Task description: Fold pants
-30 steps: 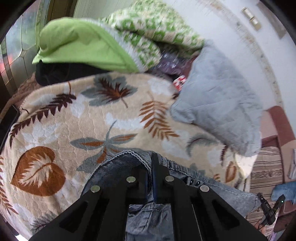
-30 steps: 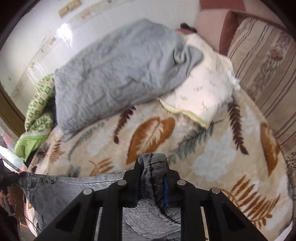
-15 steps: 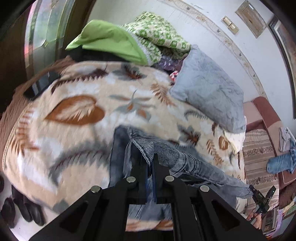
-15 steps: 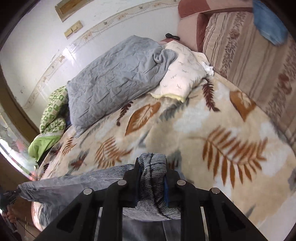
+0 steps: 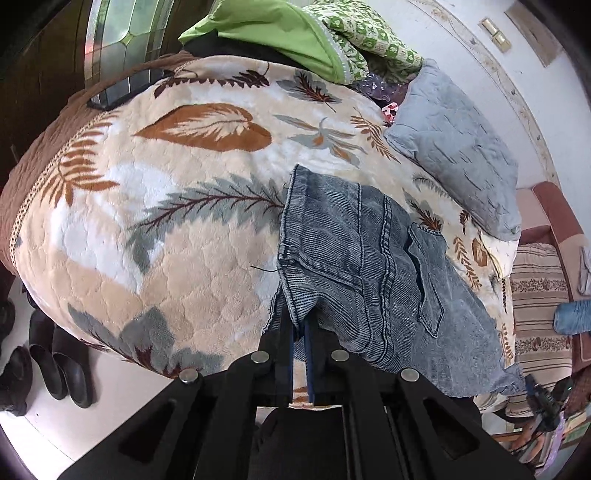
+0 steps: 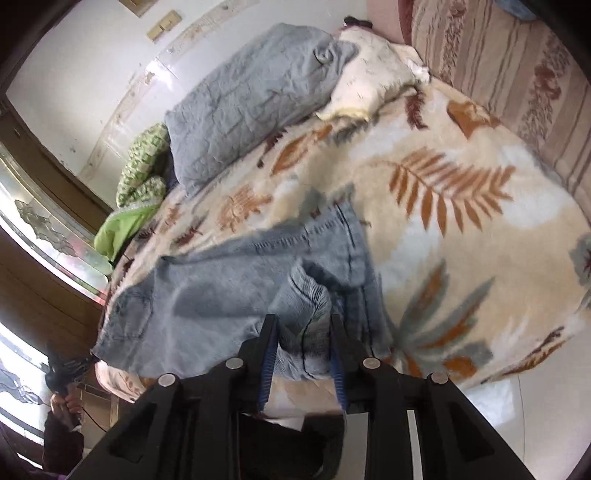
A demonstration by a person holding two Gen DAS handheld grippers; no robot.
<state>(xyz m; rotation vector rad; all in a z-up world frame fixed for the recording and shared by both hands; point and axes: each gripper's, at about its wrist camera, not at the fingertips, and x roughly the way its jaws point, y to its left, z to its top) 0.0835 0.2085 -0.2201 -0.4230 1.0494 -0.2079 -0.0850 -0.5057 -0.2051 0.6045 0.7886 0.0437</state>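
Blue-grey jeans (image 5: pixel 373 266) lie on the leaf-patterned blanket (image 5: pixel 166 206), back pockets up, at the bed's near edge. My left gripper (image 5: pixel 299 328) is shut on the jeans' near corner at the waistband side. In the right wrist view the jeans (image 6: pixel 229 291) are spread across the blanket (image 6: pixel 461 221). My right gripper (image 6: pixel 302 332) has its jaws parted around a bunched fold of the denim; the fold sits loosely between the fingers.
A grey quilted pillow (image 5: pixel 454 136) and green bedding (image 5: pixel 280 33) lie at the bed's far side. A striped sofa (image 5: pixel 535 295) stands at the right. Black boots (image 5: pixel 55 362) stand on the floor at the left. A cream pillow (image 6: pixel 373 77) lies near the grey one (image 6: pixel 251 99).
Both grippers pulled back toward the bed's near edge, laying the jeans down flat on the blanket. The right gripper's jaws have opened from a tight hold on the denim.
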